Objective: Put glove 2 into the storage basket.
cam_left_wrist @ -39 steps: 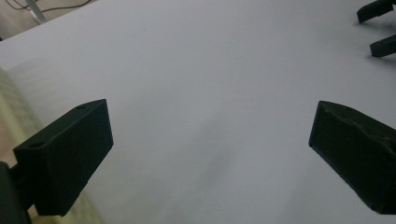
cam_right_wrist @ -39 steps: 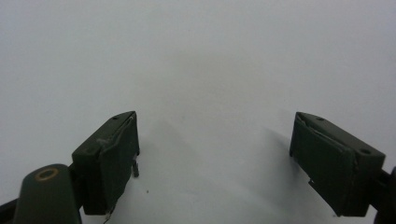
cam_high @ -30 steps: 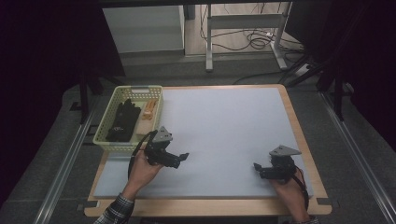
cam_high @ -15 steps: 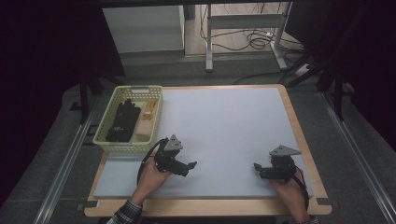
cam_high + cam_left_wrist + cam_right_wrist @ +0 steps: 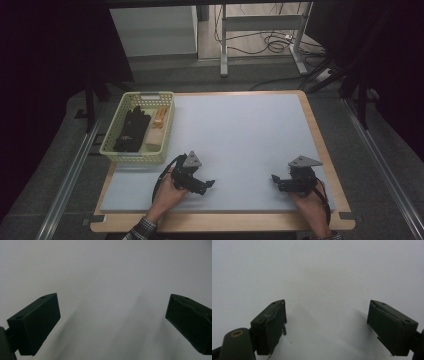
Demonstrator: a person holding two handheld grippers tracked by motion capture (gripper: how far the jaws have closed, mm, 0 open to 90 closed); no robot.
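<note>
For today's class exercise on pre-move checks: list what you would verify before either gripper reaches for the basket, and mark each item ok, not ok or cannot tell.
1. Left gripper open: ok; the left gripper view shows its jaws wide apart with nothing between them.
2. Right gripper open: ok; the right gripper view shows its jaws apart and empty.
3. Both grippers low over the mat, apart from each other: ok.
4. Path from the left gripper to the basket free: ok; only bare mat lies between.
5. Black item in the basket reachable from above: ok; it lies on top.
6. Orange item graspable: cannot tell; it is small and sits against the basket wall.
</note>
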